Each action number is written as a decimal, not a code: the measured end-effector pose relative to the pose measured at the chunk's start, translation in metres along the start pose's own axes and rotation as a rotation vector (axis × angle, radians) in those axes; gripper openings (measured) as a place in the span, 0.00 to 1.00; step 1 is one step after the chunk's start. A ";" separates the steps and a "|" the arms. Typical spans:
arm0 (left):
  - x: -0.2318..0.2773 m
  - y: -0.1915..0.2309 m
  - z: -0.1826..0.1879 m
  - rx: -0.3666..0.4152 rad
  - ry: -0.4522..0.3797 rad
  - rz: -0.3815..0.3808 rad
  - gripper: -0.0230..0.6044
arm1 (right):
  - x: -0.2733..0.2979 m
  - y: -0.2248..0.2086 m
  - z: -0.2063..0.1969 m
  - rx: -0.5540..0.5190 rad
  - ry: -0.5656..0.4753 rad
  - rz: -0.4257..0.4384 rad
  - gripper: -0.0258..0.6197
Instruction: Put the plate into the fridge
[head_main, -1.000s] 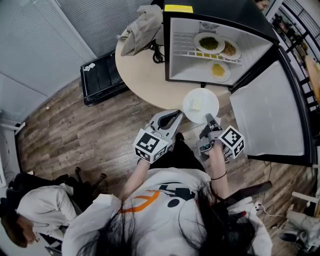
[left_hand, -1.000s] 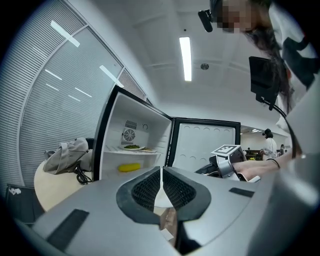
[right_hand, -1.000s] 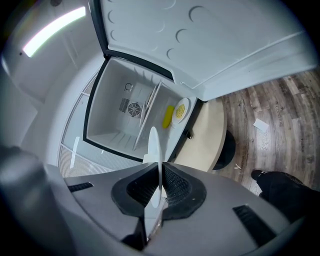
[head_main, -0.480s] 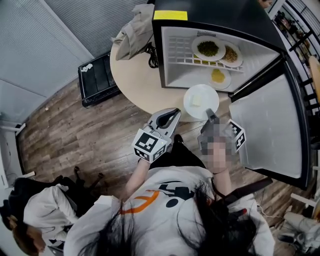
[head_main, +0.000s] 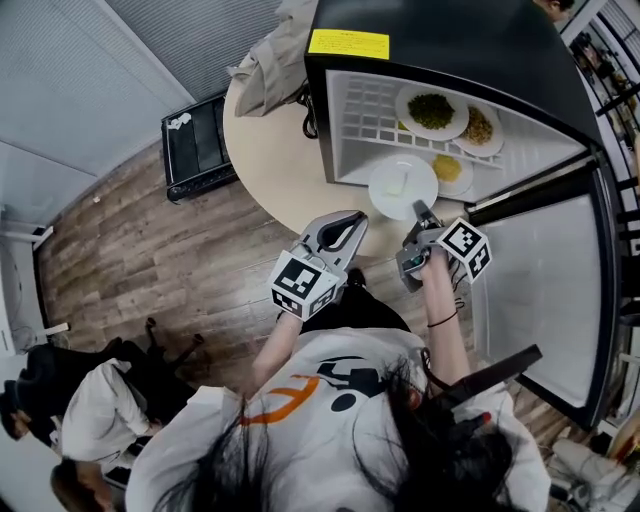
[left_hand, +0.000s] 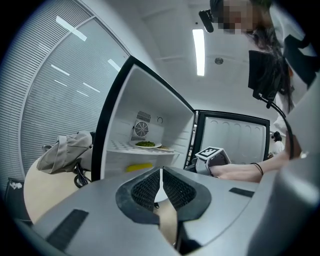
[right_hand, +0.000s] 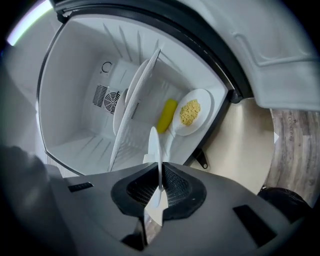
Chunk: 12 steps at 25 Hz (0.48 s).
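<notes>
Nearest us, our left claw is pressed together on nothing, just before the fridge. Our right claw pinches the white plate by its rim at the fridge's open mouth. Deeper inside the fridge, food plates sit on its shelf.

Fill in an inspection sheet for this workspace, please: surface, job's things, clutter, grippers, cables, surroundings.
Surface: round table, with the fridge standing on it, door open.
Job's things: white plate at the fridge opening; three plates of food inside.
Clutter: grey cloth on the table beside the fridge.
Grippers: right gripper shut on the plate's rim; left gripper shut, empty.
Cables: black cable beside the cloth.
Surroundings: wood floor, black case, another person.
</notes>
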<state>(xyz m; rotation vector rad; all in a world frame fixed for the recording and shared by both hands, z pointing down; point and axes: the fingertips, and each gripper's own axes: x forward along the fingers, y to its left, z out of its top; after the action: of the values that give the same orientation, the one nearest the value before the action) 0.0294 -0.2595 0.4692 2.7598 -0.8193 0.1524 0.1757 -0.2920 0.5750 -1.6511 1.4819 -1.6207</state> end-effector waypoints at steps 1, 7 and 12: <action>0.002 0.003 0.000 -0.002 0.003 0.005 0.06 | 0.007 0.000 0.002 -0.002 0.006 -0.003 0.08; 0.015 0.012 0.001 -0.006 0.005 0.024 0.06 | 0.050 -0.004 0.012 -0.020 0.052 -0.032 0.08; 0.020 0.016 0.001 -0.003 0.015 0.035 0.06 | 0.075 -0.006 0.015 -0.022 0.091 -0.052 0.08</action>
<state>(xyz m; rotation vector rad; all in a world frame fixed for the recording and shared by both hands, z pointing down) 0.0375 -0.2831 0.4754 2.7391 -0.8635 0.1788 0.1743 -0.3595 0.6120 -1.6610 1.5173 -1.7345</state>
